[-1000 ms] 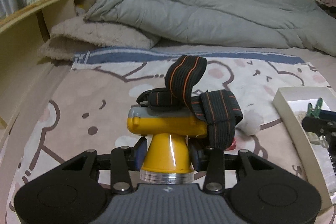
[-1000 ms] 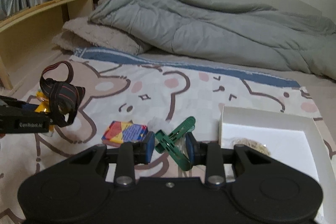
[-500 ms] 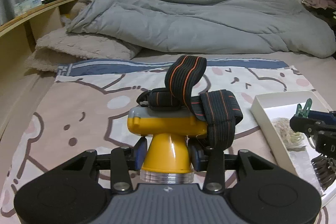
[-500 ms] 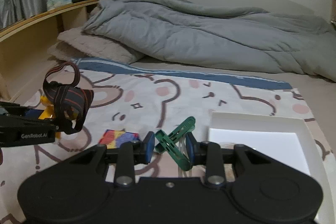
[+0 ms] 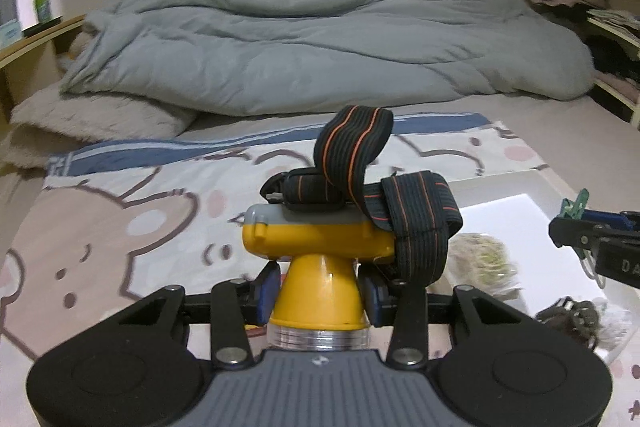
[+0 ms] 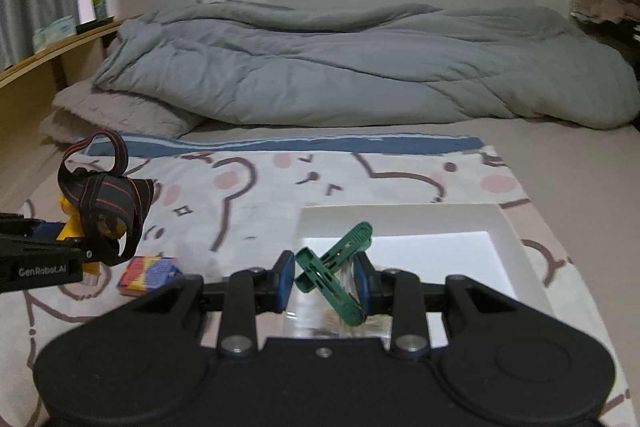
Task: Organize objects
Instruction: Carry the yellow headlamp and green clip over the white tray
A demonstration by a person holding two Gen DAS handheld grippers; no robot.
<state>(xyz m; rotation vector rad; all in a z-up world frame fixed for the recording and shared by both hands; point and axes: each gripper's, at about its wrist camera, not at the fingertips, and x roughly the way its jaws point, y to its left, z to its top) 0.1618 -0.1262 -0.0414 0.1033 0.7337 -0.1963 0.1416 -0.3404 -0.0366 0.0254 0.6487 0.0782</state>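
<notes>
Left gripper is clamped on a yellow headlamp; right gripper pinches a green clothespin, white tray at its 12 o'clock.

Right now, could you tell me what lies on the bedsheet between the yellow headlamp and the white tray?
In the right wrist view, a small multicoloured box lies on the sheet between the yellow headlamp and the white tray.
</notes>
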